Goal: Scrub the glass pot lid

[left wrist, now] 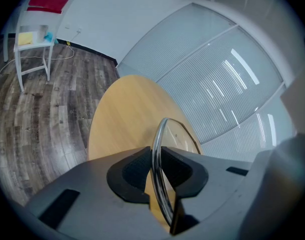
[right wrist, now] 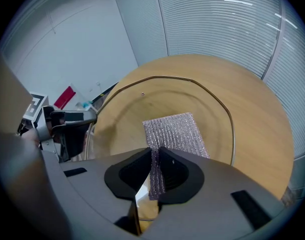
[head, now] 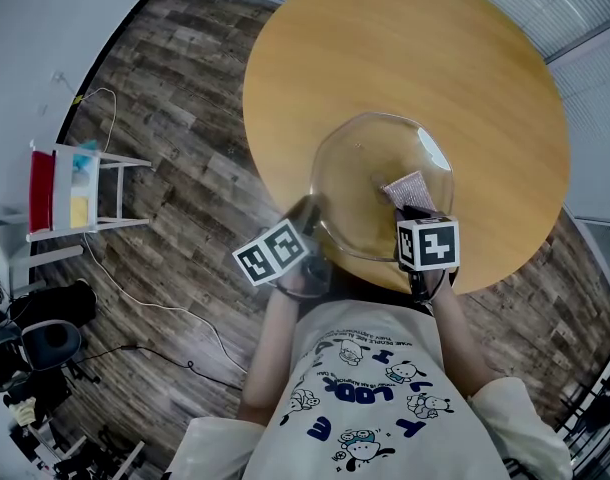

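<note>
Two grippers meet at the near edge of the round, light wooden counter [head: 405, 58] in the head view. Your left gripper [head: 310, 216] reaches in from the left and your right gripper [head: 411, 204] from the right. The round glass pot lid with the metal rim [head: 357, 168] is held up between them over the counter's near part, tilted, with its left edge at your left gripper. A small silvery mesh scouring pad [head: 410, 189] lies against the glass just ahead of your right gripper. To the left, a white stool with a red top [head: 75, 183] stands on the dark plank floor [head: 175, 138].

In the left gripper view, the fingers [left wrist: 135, 171] are nearly together and clamped on the lid's rim [left wrist: 160, 134], which runs edge-on between the black pads. The counter [left wrist: 122, 109] lies beyond.

In the right gripper view, the fingers [right wrist: 177, 171] are closed on the near end of the scouring pad [right wrist: 175, 131]. The rest of the pad spreads flat on the glass [right wrist: 137, 109]. Your left gripper [right wrist: 67, 126] grips the rim at the left.
</note>
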Motion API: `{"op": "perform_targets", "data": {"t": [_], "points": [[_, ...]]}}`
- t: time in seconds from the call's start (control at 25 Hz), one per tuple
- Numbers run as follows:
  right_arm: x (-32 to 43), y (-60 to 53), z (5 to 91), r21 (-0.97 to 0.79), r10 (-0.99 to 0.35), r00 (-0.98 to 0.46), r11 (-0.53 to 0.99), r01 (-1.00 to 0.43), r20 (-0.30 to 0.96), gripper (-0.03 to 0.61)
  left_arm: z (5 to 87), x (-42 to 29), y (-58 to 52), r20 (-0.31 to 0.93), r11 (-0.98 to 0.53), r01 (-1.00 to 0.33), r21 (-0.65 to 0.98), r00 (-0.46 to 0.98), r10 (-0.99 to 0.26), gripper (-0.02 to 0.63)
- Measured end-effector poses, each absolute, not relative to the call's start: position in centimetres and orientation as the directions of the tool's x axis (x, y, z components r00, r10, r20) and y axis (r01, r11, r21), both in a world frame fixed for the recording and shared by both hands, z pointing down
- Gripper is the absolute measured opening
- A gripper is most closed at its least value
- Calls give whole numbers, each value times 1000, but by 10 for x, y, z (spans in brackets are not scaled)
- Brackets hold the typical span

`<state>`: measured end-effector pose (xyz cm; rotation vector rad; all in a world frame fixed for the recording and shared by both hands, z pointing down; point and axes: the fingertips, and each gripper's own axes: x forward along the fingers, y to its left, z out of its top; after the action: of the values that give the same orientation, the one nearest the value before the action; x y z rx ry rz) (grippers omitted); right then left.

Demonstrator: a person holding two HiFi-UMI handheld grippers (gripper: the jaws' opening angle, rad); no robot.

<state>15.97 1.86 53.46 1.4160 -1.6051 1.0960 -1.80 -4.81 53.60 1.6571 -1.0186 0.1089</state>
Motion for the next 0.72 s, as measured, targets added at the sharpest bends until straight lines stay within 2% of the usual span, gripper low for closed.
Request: {"op": "perform_targets", "data": {"t": [0.72], "points": [[133, 32, 535, -178, -338, -199, 93, -980, 920, 55, 538, -20, -46, 555, 12, -662, 750, 620, -554, 71]]}}
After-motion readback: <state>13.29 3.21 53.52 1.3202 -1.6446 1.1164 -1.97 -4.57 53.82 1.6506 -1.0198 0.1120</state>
